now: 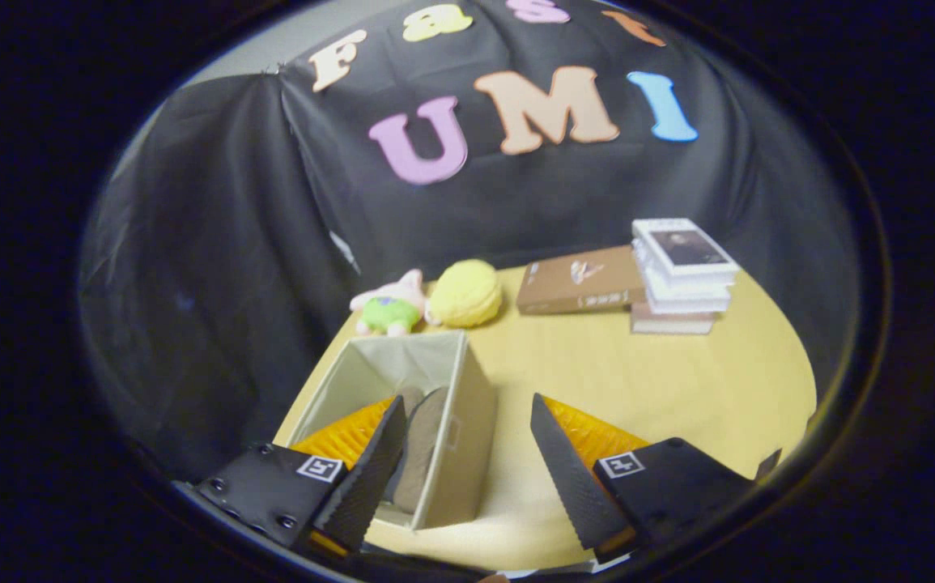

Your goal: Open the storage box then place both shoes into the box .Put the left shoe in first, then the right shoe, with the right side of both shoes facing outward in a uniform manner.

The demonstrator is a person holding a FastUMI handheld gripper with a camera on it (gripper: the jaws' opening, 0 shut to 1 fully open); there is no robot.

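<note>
Shoes in the open box, gripper spread above

Shoes (422,441), grey-brown and soft-looking, sit inside the open beige fabric storage box (467,421) on the yellow wooden table (645,380). The gripper (467,465) hovers wide open, holding nothing, its left finger over the box. At twelve o'clock lie a pink-and-green plush toy (390,309) and a yellow plush ball (467,293); at one o'clock, a brown book (580,282) beside stacked white books (684,275).

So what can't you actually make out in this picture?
- Grey-brown shoe inside the open beige fabric storage box: gripper view, partly hidden by the left finger and the box wall; which shoe, or whether a second lies there, cannot be told.
- Box floor: hidden likewise.
- Stacked books: titles too small.
- Open gripper holds nothing.
</note>
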